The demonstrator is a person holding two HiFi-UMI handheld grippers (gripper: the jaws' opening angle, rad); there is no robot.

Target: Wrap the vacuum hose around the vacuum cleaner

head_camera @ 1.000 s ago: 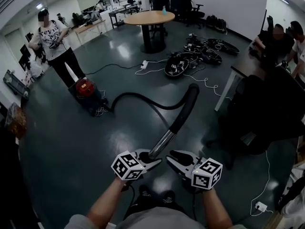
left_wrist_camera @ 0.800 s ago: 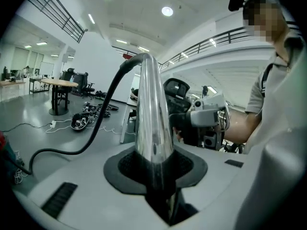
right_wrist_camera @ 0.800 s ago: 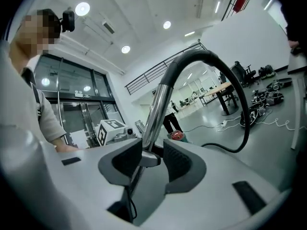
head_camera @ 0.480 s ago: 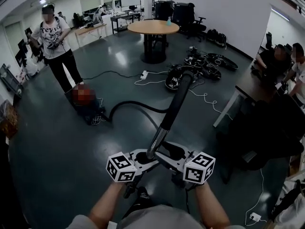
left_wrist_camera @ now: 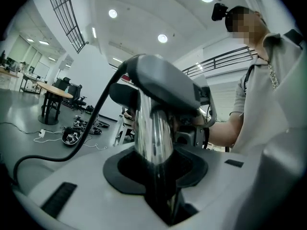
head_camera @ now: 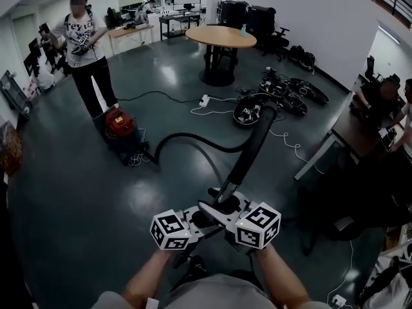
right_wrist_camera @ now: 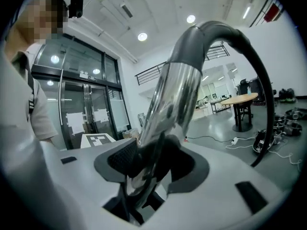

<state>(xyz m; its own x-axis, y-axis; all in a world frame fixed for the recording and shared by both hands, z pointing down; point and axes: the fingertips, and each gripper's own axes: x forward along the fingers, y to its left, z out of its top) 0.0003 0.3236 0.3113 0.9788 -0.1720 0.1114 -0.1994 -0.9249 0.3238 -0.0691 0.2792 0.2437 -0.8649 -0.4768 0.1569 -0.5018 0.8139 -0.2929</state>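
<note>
A red and black vacuum cleaner (head_camera: 119, 124) stands on the dark floor at the left. Its black hose (head_camera: 187, 140) curves across the floor and rises to a grey handle bend (head_camera: 254, 150) on a shiny metal tube (head_camera: 228, 188). My left gripper (head_camera: 199, 219) is shut on the tube's lower end (left_wrist_camera: 152, 143). My right gripper (head_camera: 215, 211) is beside it from the right. In the right gripper view the tube (right_wrist_camera: 170, 104) lies between that gripper's jaws (right_wrist_camera: 148, 171). They are closing, with a gap still at one pad.
A person (head_camera: 87, 50) stands just behind the vacuum cleaner. A round wooden table (head_camera: 221, 37) is farther back. A heap of cables and black gear (head_camera: 277, 95) lies on the floor, with a white power strip (head_camera: 206, 100) near it. A desk (head_camera: 347, 131) with seated people is at the right.
My right gripper has moved left from beside the tube and now has its jaws around it. The left gripper keeps its hold. The tube stands more upright.
</note>
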